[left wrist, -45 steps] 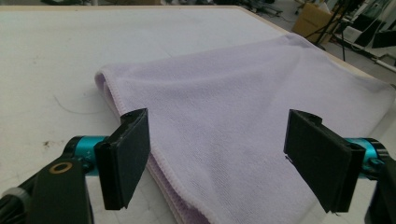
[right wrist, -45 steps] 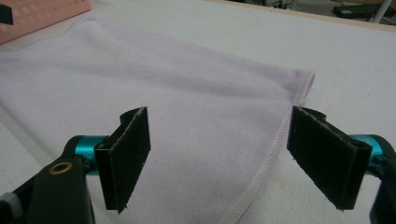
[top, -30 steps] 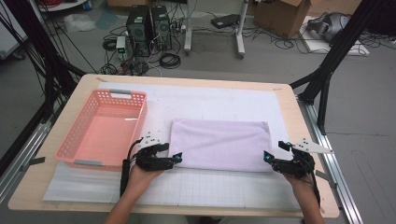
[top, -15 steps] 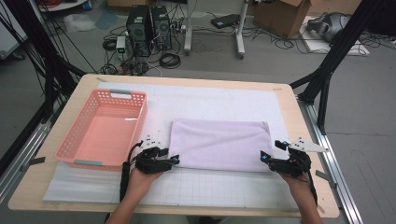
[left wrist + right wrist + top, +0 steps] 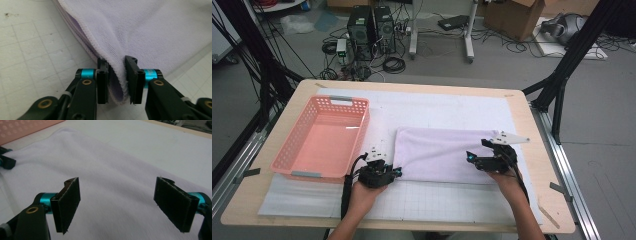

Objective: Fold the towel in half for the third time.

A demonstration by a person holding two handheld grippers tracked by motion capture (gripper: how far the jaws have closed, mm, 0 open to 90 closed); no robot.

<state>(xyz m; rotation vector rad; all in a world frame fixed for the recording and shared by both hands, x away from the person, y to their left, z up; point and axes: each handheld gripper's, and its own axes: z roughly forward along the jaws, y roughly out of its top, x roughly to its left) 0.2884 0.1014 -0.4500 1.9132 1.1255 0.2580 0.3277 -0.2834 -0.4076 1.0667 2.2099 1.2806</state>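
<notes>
Jaws of the left gripper [image 5: 117, 82] have just been closing and now pinch a bunched fold of the lilac towel [image 5: 442, 152] at its near left corner. The right gripper [image 5: 123, 205] hovers with jaws spread wide and empty over the towel's right part. The towel lies folded on the white mat [image 5: 437, 107], right of the pink basket [image 5: 324, 137].
</notes>
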